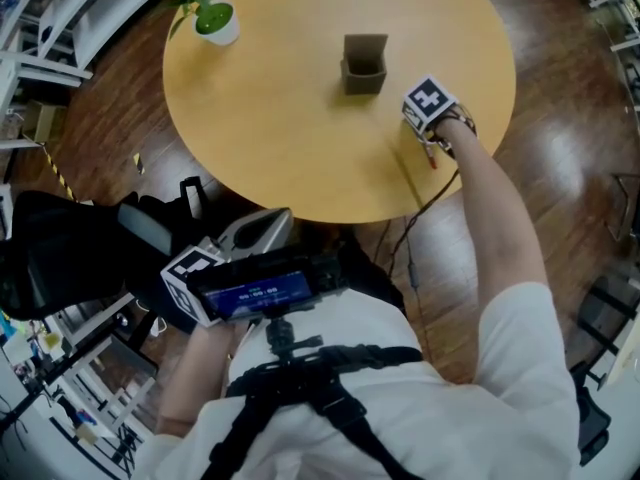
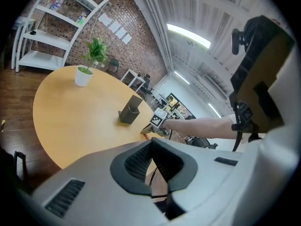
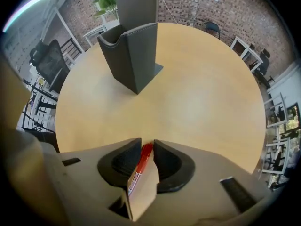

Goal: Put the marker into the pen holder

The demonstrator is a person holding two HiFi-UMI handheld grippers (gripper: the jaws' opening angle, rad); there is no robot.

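Observation:
The dark grey pen holder (image 1: 364, 65) stands upright on the round wooden table (image 1: 270, 148), empty as far as I can see. My right gripper (image 1: 418, 120) rests low over the table just right of and nearer than the holder. In the right gripper view, that gripper (image 3: 147, 145) is shut on the red marker (image 3: 145, 158), which lies lengthwise between the pads and points toward the pen holder (image 3: 134, 51) ahead. The marker's end (image 1: 432, 158) sticks out behind the gripper. My left gripper (image 1: 258, 230) is off the table near my body; its jaws (image 2: 153, 144) meet with nothing between them.
A small potted plant (image 1: 213, 13) in a white pot stands at the table's far left edge. A black chair and bags (image 1: 60, 248) sit on the floor to the left. A cable (image 1: 410, 238) hangs from the right gripper over the table's near edge.

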